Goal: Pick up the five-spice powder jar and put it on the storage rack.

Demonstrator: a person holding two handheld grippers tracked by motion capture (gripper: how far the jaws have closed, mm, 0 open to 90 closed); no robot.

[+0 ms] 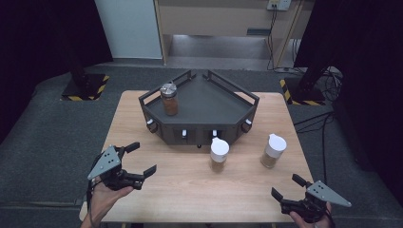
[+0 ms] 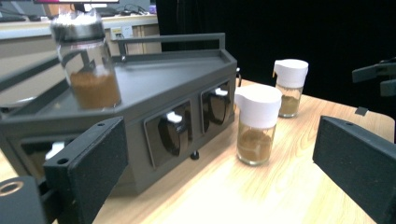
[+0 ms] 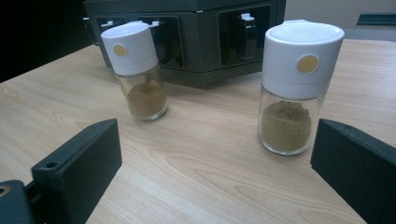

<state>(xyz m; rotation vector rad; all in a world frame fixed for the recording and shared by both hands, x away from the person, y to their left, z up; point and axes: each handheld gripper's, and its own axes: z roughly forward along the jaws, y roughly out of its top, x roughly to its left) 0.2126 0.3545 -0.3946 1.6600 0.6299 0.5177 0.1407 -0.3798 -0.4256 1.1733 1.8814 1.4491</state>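
A dark grey corner rack (image 1: pixel 209 102) stands at the back middle of the wooden table (image 1: pixel 190 185). On its top shelf sits a glass jar with a metal lid (image 1: pixel 169 99) (image 2: pixel 88 65), holding brown powder. Two white-capped spice jars stand in front of the rack: one (image 1: pixel 219 155) (image 2: pixel 256 123) (image 3: pixel 137 70) near the middle, the other (image 1: pixel 273 150) (image 2: pixel 290 86) (image 3: pixel 294 86) to its right. My left gripper (image 1: pixel 141 159) (image 2: pixel 219 168) is open at the table's front left. My right gripper (image 1: pixel 287 186) (image 3: pixel 215 172) is open at the front right, empty, facing the two jars.
The rack (image 2: pixel 154 107) (image 3: pixel 201 32) has dark recesses with white-tipped parts in its front faces. Black stands with yellow-striped bases (image 1: pixel 85 88) flank the table on grey floor. Bare tabletop lies between the grippers and the jars.
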